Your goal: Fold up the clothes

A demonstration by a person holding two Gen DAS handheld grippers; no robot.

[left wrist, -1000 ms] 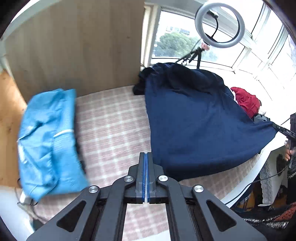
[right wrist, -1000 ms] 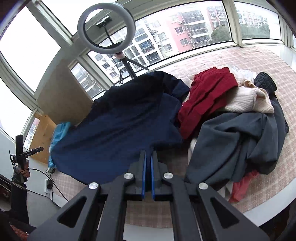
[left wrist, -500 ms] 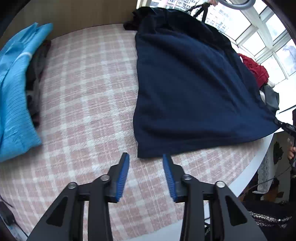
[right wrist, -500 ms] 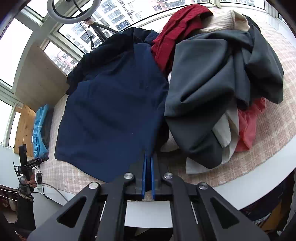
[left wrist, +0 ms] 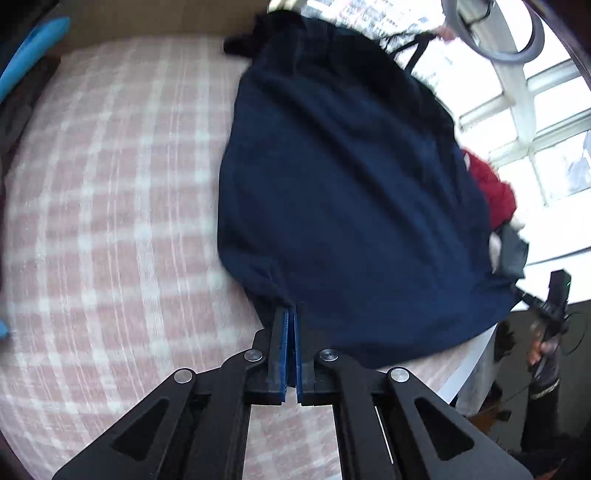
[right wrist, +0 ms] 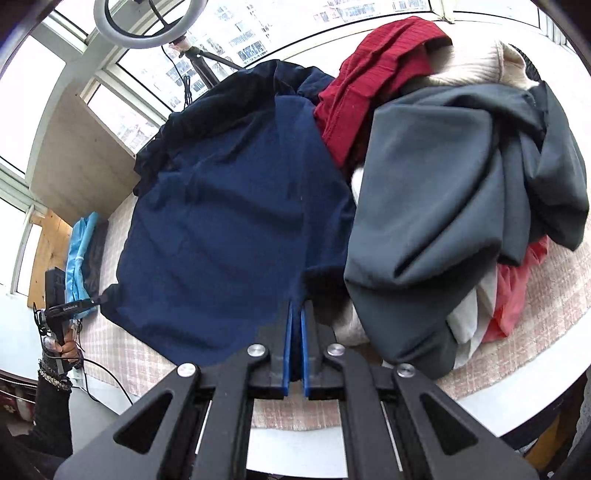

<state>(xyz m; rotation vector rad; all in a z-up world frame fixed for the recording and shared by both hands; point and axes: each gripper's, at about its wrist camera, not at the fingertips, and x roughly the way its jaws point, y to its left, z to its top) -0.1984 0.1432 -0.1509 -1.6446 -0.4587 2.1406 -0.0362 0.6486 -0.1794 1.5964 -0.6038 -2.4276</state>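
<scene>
A navy garment (left wrist: 351,184) lies spread flat on the pink checked cover (left wrist: 110,240). In the left wrist view my left gripper (left wrist: 290,310) is at its near left corner. The jaws are closing tight on the hem, and the cloth puckers into the blue pads. In the right wrist view the same navy garment (right wrist: 221,221) fills the middle. My right gripper (right wrist: 296,306) is shut, and its tips hang over the garment's near right edge. I see no cloth pinched between those jaws.
A heap of clothes sits to the right: a grey garment (right wrist: 443,221), a red knit (right wrist: 369,74), a cream one (right wrist: 472,70) and a coral piece (right wrist: 517,288). Folded light-blue clothes (right wrist: 79,254) lie far left. A ring light (right wrist: 136,22) stands by the window. The white front edge (right wrist: 517,387) is close.
My left gripper came down from above the cover, opened, then shut on the navy garment's near corner. My right gripper sank toward the garment's right edge and stayed shut.
</scene>
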